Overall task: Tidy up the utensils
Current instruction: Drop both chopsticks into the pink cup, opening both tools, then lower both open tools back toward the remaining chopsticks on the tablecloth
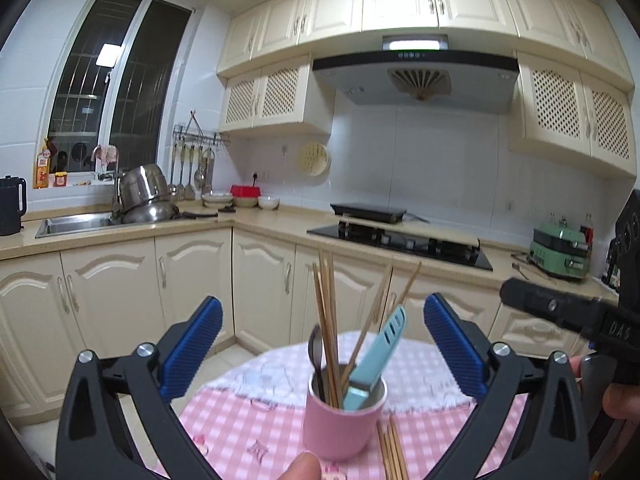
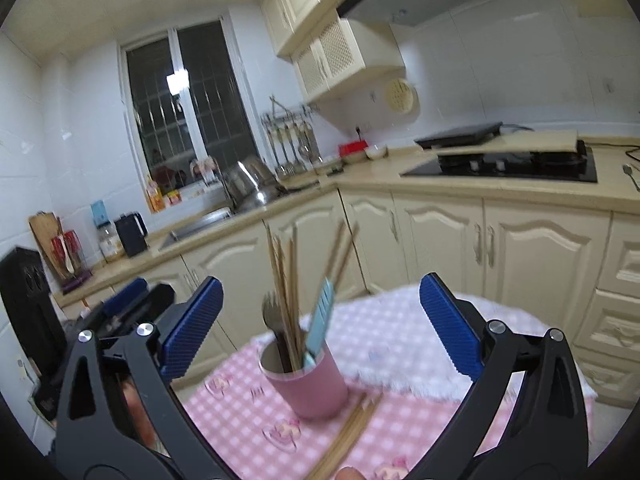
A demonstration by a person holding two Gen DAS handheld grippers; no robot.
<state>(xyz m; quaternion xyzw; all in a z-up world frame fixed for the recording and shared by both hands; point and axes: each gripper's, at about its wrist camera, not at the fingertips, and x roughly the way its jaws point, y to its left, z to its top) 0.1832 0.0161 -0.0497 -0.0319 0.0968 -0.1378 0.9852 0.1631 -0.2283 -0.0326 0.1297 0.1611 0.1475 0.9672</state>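
A pink cup point(image 1: 340, 426) stands on a pink checked tablecloth point(image 1: 240, 420). It holds several wooden chopsticks point(image 1: 326, 320), a dark spoon point(image 1: 316, 346) and a light blue utensil point(image 1: 380, 354). Loose chopsticks point(image 1: 394, 452) lie on the cloth just right of the cup. My left gripper point(image 1: 322, 346) is open and empty, above and in front of the cup. My right gripper point(image 2: 320, 326) is open and empty too, with the cup point(image 2: 308, 384) and the loose chopsticks point(image 2: 348, 436) below it. The right gripper's body point(image 1: 568, 312) shows at the right of the left wrist view.
Cream kitchen cabinets point(image 1: 192, 280) run behind the table. The counter carries a sink point(image 1: 76, 222) with steel pots, a black hob point(image 1: 400, 240) and a green appliance point(image 1: 560, 254). A black kettle point(image 2: 130, 234) stands on the counter. A spoon point(image 2: 630, 174) lies right of the hob.
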